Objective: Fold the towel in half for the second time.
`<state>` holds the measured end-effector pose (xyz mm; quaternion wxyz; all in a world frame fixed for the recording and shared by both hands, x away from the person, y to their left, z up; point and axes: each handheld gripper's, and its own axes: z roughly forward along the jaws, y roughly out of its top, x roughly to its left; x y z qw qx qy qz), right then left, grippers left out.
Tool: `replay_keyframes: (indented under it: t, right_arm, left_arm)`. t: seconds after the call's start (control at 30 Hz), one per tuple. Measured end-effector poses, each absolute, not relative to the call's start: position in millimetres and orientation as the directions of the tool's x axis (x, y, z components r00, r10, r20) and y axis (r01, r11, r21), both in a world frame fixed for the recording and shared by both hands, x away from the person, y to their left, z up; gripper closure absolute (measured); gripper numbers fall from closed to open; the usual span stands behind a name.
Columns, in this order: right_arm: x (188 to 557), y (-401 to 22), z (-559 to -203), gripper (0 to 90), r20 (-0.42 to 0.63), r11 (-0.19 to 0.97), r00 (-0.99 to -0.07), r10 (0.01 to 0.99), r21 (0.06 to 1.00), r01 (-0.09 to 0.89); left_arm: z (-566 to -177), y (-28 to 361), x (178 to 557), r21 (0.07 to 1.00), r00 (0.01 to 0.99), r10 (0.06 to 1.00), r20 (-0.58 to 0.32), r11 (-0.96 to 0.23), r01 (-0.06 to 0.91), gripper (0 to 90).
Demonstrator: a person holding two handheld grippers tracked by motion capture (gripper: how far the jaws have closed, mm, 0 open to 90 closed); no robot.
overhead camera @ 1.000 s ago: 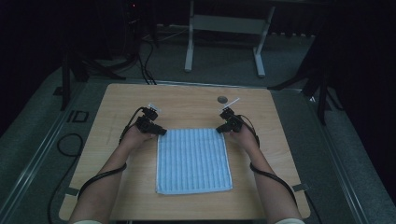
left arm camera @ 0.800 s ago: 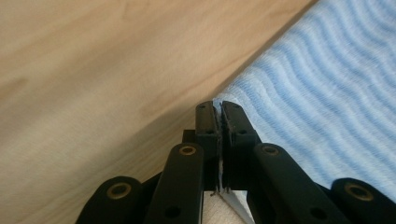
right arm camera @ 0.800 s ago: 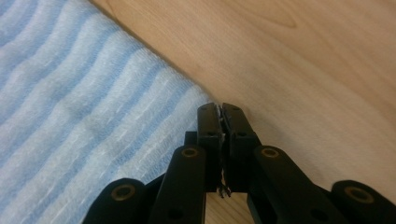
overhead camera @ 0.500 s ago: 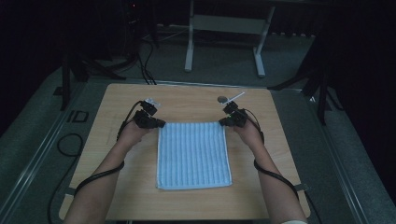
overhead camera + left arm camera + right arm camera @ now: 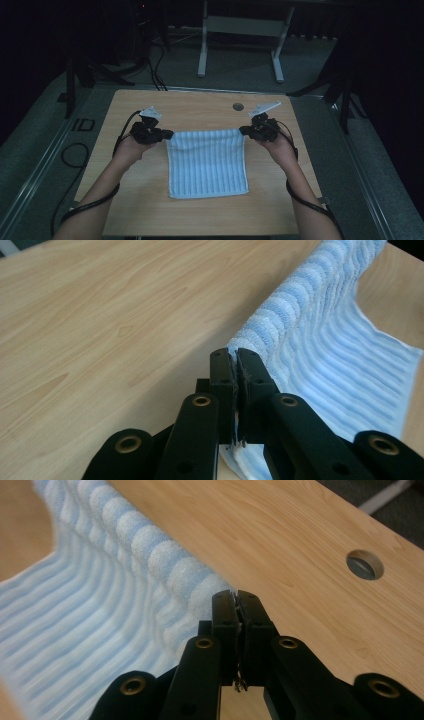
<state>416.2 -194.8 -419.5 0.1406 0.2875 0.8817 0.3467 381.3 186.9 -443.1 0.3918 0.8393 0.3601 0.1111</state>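
Towel (image 5: 207, 162): one, pale blue with ribbed stripes, lying at the centre of the high view on the wooden bench (image 5: 150, 210). Its far edge is lifted off the wood and stretched between two hand-held grippers, while the near edge rests flat toward the lower middle of the frame.

The left hand-held gripper (image 5: 167, 135), left of centre, is clamped on the towel's far left corner; in the left gripper view its jaws are pressed together with blue cloth (image 5: 320, 355) pinched between them. The right hand-held gripper (image 5: 243, 131), right of centre, is clamped on the far right corner, and the right gripper view shows the same tight pinch on the ribbed edge (image 5: 150, 550).

One round hole (image 5: 238, 106) sits in the bench above the towel, near the upper edge, well apart from the cloth. Bare wood runs along all four sides of the towel, widest at the left and right of the frame.
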Motion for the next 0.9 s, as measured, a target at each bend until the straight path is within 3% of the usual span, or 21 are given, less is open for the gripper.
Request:
replay_keyframes:
  t: [0.33,0.63,0.9]
  right_arm:
    - [340.9,-210.7,-420.8,86.7,-0.088,0.613,-0.840,0.536,0.724,0.316]
    - [307.9,-213.5,-459.1,86.8,-0.059,0.653,-0.856,0.514,0.674,0.345]
    - [291.6,-225.4,-497.5,83.6,0.036,0.633,-0.837,0.546,0.637,0.440]
  left_arm:
    - [-445.3,185.6,303.3,0.769,0.768,0.637,-0.061,-0.460,0.443,85.8]
    - [-470.1,178.1,280.0,0.736,0.783,0.611,-0.118,-0.475,0.482,85.8]
    - [-506.1,168.3,259.2,0.682,0.793,0.573,-0.207,-0.497,0.537,81.4]
